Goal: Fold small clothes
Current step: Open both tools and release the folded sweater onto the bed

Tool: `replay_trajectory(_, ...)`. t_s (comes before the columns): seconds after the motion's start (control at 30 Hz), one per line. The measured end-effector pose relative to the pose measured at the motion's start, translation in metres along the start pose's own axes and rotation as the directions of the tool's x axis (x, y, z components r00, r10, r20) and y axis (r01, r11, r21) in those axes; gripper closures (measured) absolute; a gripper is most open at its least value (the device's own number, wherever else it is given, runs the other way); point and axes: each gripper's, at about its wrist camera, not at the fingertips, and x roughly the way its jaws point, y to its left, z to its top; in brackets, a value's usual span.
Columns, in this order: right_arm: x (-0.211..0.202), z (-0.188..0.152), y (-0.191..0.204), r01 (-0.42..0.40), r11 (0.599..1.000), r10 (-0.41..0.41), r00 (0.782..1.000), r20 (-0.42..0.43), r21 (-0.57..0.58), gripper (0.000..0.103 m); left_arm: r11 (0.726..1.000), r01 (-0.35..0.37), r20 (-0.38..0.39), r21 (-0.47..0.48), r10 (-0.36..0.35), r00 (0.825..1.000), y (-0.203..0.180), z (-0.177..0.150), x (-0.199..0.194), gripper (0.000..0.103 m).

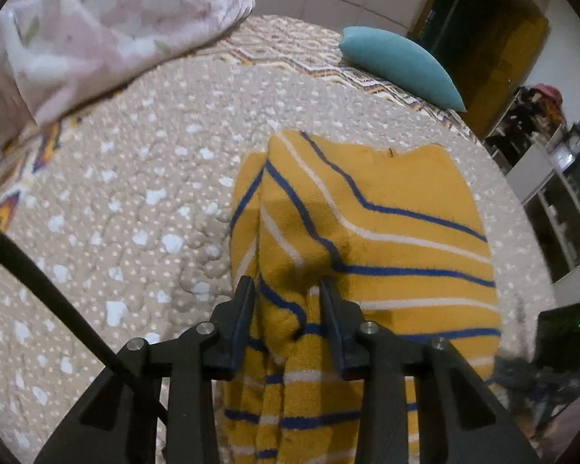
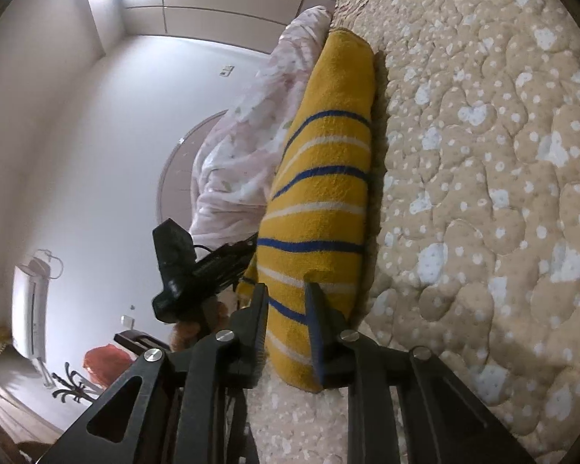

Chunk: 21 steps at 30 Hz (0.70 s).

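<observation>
Left wrist: hand-held gripper (image 1: 286,290) pinches fuzzy, striped yellow garment (image 1: 367,239).

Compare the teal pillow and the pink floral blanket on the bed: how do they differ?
The teal pillow is plain, one colour; the pink floral blanket is pale with a leafy print. The pillow is smooth and firm-shaped; the blanket is a rumpled heap. The pillow lies at the far right edge of the bedspread; the blanket fills the far left corner. Both rest on the bed, apart from the striped yellow garment.
</observation>
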Motion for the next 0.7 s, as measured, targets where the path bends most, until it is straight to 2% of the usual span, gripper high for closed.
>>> replay_trajectory(0.07, -0.003, -0.001, -0.003, -0.004, 1.0, 0.004, 1.0, 0.0, -0.001, 0.081, 1.0, -0.013, 0.031, 0.018, 0.013, 0.999, -0.001, -0.009, -0.013, 0.061)
replay_trajectory(0.13, -0.003, -0.001, -0.003, -0.004, 1.0, 0.004, 1.0, 0.001, -0.001, 0.081, 0.999, -0.024, 0.049, 0.026, 0.022, 0.999, 0.0, -0.018, -0.026, 0.054)
replay_trajectory(0.2, -0.003, -0.001, -0.002, -0.003, 1.0, 0.003, 1.0, 0.002, 0.0, 0.081, 0.998, -0.046, 0.079, 0.035, 0.044, 0.996, 0.002, -0.033, -0.043, 0.042)
replay_trajectory(0.3, -0.002, -0.002, 0.0, 0.012, 1.0, -0.012, 1.0, 0.007, -0.001, 0.082, 0.996, -0.091, 0.113, 0.011, 0.089, 0.99, 0.014, -0.059, -0.061, 0.031)
replay_trajectory(0.4, 0.002, -0.004, 0.007, 0.079, 0.997, -0.079, 0.997, 0.009, -0.016, 0.082, 0.993, -0.098, 0.076, -0.062, 0.103, 0.992, 0.035, -0.086, -0.06, 0.026)
replay_trajectory(0.47, 0.004, -0.009, 0.013, 0.138, 0.99, -0.138, 0.99, 0.013, -0.027, 0.082, 0.988, -0.117, 0.038, -0.103, 0.121, 0.992, 0.046, -0.103, -0.054, 0.025)
replay_trajectory(0.5, 0.004, -0.014, 0.016, 0.17, 0.985, -0.169, 0.985, 0.02, -0.033, 0.082, 0.988, -0.11, 0.057, -0.107, 0.116, 0.992, 0.048, -0.111, -0.056, 0.025)
replay_trajectory(0.53, 0.004, -0.019, 0.019, 0.203, 0.978, -0.202, 0.979, 0.026, -0.04, 0.082, 0.989, -0.111, 0.088, -0.096, 0.12, 0.989, 0.046, -0.116, -0.057, 0.024)
replay_trajectory(0.6, 0.004, -0.03, 0.026, 0.273, 0.96, -0.271, 0.962, 0.041, -0.065, 0.082, 0.986, -0.165, 0.137, 0.001, 0.164, 0.977, 0.033, -0.129, -0.052, 0.014)
replay_trajectory(0.63, 0.003, -0.036, 0.03, 0.296, 0.952, -0.293, 0.955, 0.049, -0.076, 0.082, 0.979, -0.201, 0.149, 0.046, 0.192, 0.97, 0.025, -0.133, -0.049, 0.013)
replay_trajectory(0.67, 0.001, -0.045, 0.034, 0.324, 0.942, -0.319, 0.945, 0.067, -0.09, 0.082, 0.959, -0.268, 0.174, 0.097, 0.248, 0.953, 0.014, -0.137, -0.047, 0.013)
replay_trajectory(0.7, 0.0, -0.051, 0.036, 0.345, 0.933, -0.337, 0.938, 0.081, -0.1, 0.081, 0.948, -0.3, 0.189, 0.108, 0.277, 0.942, 0.01, -0.136, -0.047, 0.009)
